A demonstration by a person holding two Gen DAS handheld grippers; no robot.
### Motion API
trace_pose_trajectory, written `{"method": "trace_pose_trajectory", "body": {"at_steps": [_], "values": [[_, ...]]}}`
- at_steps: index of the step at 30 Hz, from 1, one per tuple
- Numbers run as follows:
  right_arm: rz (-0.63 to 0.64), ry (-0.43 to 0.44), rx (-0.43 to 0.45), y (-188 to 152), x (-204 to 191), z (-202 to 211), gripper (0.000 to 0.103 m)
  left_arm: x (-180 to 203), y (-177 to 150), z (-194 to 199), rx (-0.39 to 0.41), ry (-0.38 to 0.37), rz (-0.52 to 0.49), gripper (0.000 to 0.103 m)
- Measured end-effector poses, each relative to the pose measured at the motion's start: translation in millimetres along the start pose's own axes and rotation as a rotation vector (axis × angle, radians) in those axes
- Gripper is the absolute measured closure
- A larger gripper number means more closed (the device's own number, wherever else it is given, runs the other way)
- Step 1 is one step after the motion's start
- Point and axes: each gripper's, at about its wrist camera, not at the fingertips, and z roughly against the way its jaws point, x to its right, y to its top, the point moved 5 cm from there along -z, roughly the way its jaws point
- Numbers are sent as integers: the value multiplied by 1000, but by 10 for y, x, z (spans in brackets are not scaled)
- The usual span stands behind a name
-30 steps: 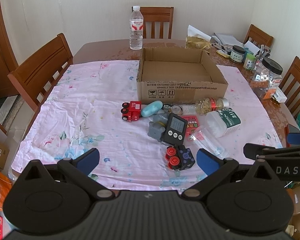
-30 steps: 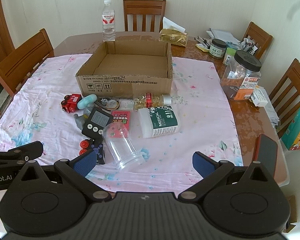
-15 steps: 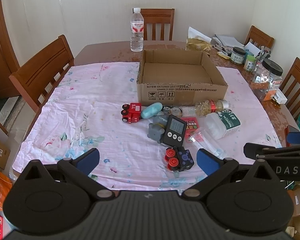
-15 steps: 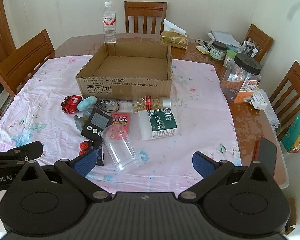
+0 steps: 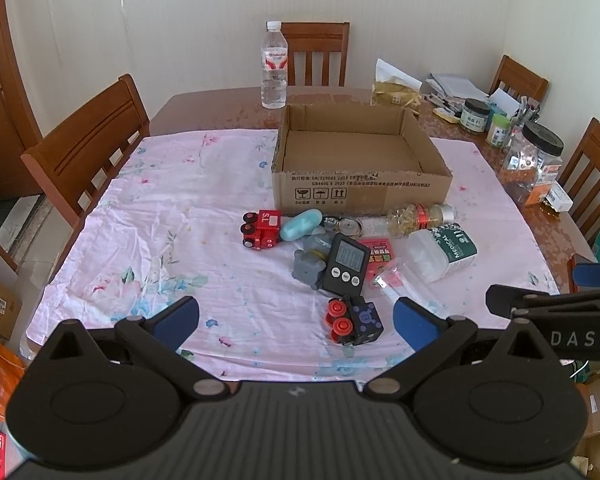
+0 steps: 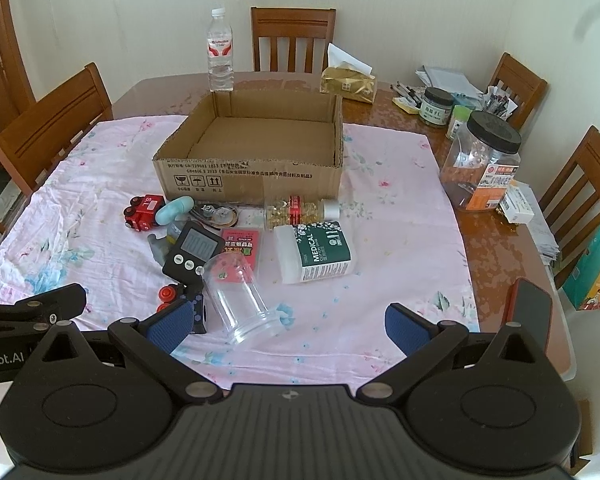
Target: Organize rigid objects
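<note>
An open cardboard box [image 5: 360, 192] [image 6: 252, 178] stands mid-table on a pink floral cloth [image 5: 172, 248]. In front of it lie a red toy truck [image 5: 261, 229], a teal oval case [image 5: 301, 224], a black timer [image 5: 346, 263] [image 6: 193, 249], a grey toy [image 5: 309, 267], a pill bottle [image 5: 418, 219], a white MEDICAL jar [image 6: 316, 252], a clear plastic cup [image 6: 242, 298] and a dark block with red wheels [image 5: 354, 320]. My left gripper [image 5: 296, 318] and right gripper [image 6: 286, 322] both hang open above the table's near edge, holding nothing.
A water bottle [image 5: 274, 66] stands behind the box. Jars [image 6: 480, 160], a tissue pack [image 6: 348, 82], pens and papers crowd the right side of the table. Wooden chairs [image 5: 88, 148] ring the table. A phone [image 6: 530, 312] lies at the right edge.
Both views have pulled back and risen slightly; the objects sit a little farther up and smaller. Nothing on the table has moved and both grippers stay open.
</note>
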Motion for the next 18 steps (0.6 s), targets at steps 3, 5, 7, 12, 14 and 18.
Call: {"method": "trace_pose_trajectory", "body": {"at_steps": [3, 5, 7, 12, 14, 18], "values": [[1, 7, 7, 12, 12, 19, 0, 6, 14, 23, 7, -3, 2, 0], [2, 12, 9, 20, 21, 30, 0, 7, 22, 38, 13, -6, 4, 1], [6, 16, 13, 32, 26, 39, 0, 9, 34, 46, 15, -11, 5, 1], [-1, 44, 26, 41, 42, 36, 0, 12, 50, 48, 24, -31, 9, 0], [2, 57, 32, 42, 43, 22, 0, 13, 56, 35, 26, -37, 3, 0], [7, 70, 33, 50, 26, -30, 0, 1, 63, -18, 26, -47, -7, 1]]}}
